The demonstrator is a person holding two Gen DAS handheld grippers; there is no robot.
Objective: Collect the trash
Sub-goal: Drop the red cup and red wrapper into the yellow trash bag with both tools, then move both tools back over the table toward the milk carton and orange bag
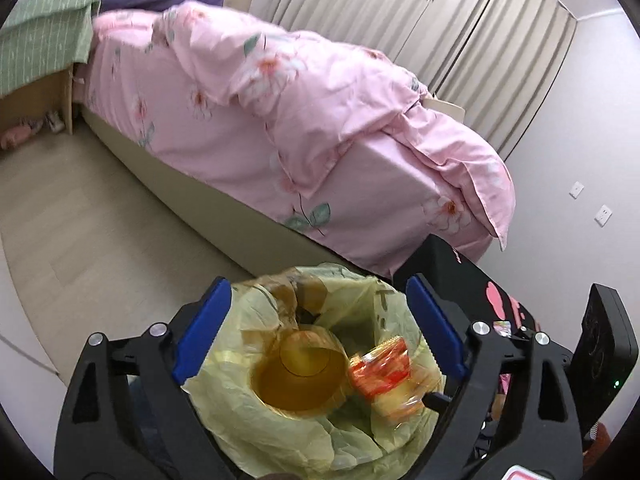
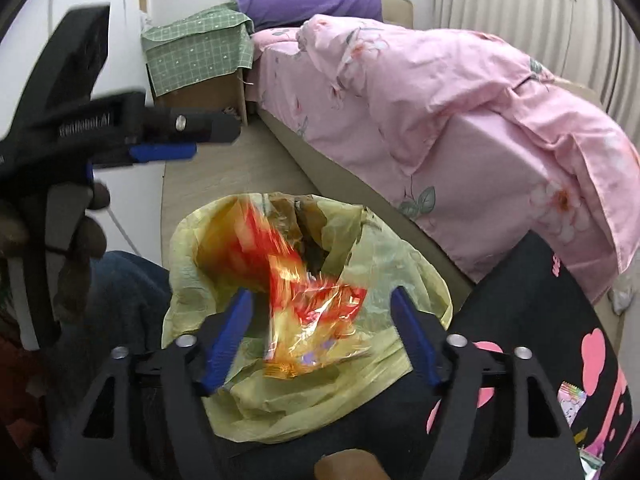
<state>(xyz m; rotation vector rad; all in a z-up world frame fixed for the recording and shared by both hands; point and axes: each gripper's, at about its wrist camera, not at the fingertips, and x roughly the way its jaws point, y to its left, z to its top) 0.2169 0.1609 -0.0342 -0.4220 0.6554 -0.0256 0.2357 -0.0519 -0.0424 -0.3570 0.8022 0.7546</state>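
A yellow trash bag (image 1: 240,424) (image 2: 384,248) stands open below both grippers. In the left wrist view a yellow plastic cup (image 1: 298,372) and a red and orange wrapper (image 1: 380,368) lie in its mouth. My left gripper (image 1: 318,286) hangs over the bag, open, its blue pads touching nothing. In the right wrist view the wrapper (image 2: 312,320) is motion-blurred between the blue pads of my right gripper (image 2: 322,296), which is open and clear of it. The left gripper (image 2: 200,140) shows at the upper left there, held by a gloved hand (image 2: 80,248).
A bed with a pink floral quilt (image 1: 304,120) (image 2: 460,120) runs behind the bag. A nightstand under green cloth (image 2: 200,56) stands by the purple pillow (image 2: 304,0). A black surface with pink shapes (image 2: 560,320) at the right carries a small wrapper (image 2: 572,400). Pale floor (image 1: 80,220) lies left.
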